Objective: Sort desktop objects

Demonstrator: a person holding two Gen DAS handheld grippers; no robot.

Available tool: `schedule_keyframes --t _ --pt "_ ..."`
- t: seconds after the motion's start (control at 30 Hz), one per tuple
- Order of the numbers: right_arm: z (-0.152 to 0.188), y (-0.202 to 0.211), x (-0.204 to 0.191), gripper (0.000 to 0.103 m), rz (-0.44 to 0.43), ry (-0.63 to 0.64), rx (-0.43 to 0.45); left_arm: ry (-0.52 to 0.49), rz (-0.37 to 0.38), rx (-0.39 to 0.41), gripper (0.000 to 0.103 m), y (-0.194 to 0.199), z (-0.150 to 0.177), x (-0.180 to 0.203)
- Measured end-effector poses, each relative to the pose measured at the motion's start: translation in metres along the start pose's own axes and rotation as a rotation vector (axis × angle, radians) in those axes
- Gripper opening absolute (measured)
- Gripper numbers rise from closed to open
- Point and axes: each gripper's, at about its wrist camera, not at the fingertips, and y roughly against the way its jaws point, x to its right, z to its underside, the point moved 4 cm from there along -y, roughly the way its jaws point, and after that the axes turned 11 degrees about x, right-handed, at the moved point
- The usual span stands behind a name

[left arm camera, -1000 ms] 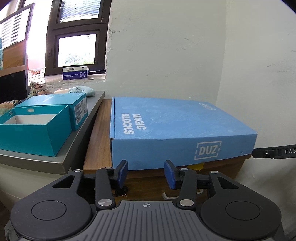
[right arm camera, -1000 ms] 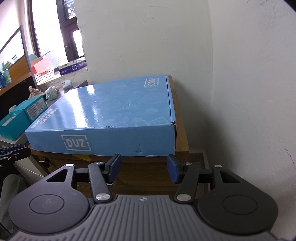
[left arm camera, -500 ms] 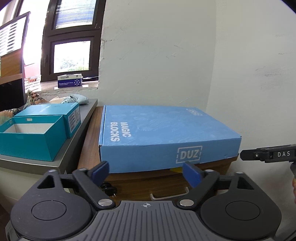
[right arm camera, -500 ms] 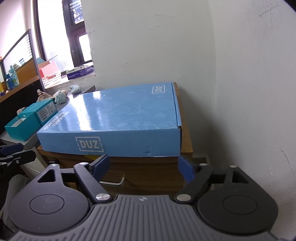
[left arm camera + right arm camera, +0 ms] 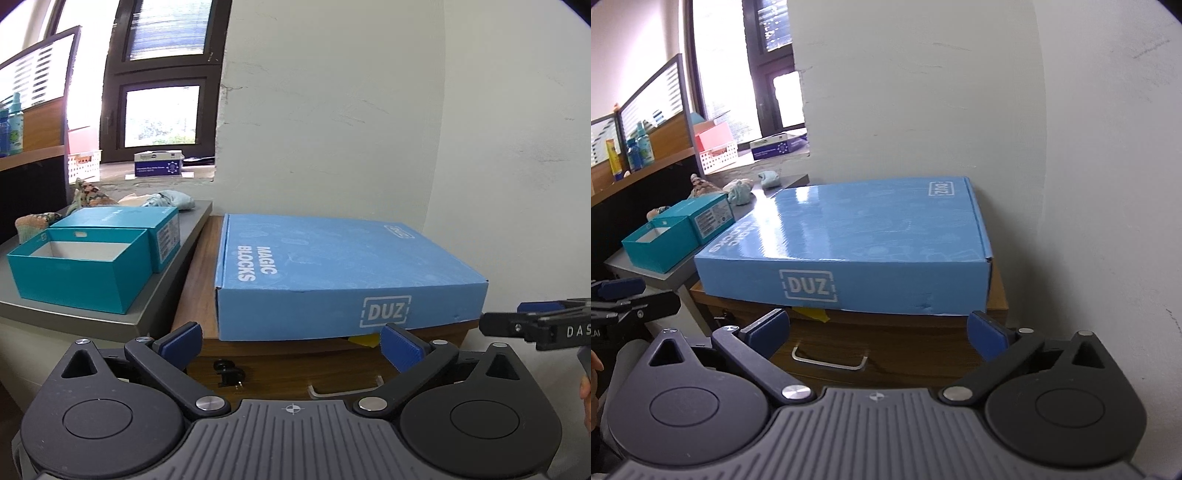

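- Big blue box (image 5: 332, 273) flat on brown wooden cabinet (image 5: 886, 343), near white wall (image 5: 369, 110).
- Teal boxes (image 5: 85, 266) on grey table (image 5: 159, 295) beside it.
- Left gripper (image 5: 291, 341) and right gripper (image 5: 879, 328): jaws wide apart, holding nothing.

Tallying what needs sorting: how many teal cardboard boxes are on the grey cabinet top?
2. The open teal cardboard box sits at the near edge of the grey cabinet top; the closed teal cardboard box stands right behind it. Others may lie out of frame.
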Motion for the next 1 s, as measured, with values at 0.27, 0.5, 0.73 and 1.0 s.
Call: schedule_keyframes --t 0.27,0.5,0.73,1.0 --pt "0.002 -0.003 -0.019 0.103 -0.051 0.024 -0.008 -0.017 -0.045 0.010 0.103 0.007 -0.003 -0.004" --pt "0.001 -0.008 -0.033 0.103 -0.085 0.042 -0.015 -0.015 -0.085 0.002 0.103 0.012 -0.003 -0.011" --pt "0.000 -0.016 -0.044 0.103 -0.123 0.048 -0.025 -0.015 -0.131 -0.007 0.103 0.016 0.000 -0.020" --pt "-0.002 -0.030 -0.063 0.103 -0.182 0.070 -0.036 0.002 -0.195 -0.017 0.103 0.023 0.001 -0.034"
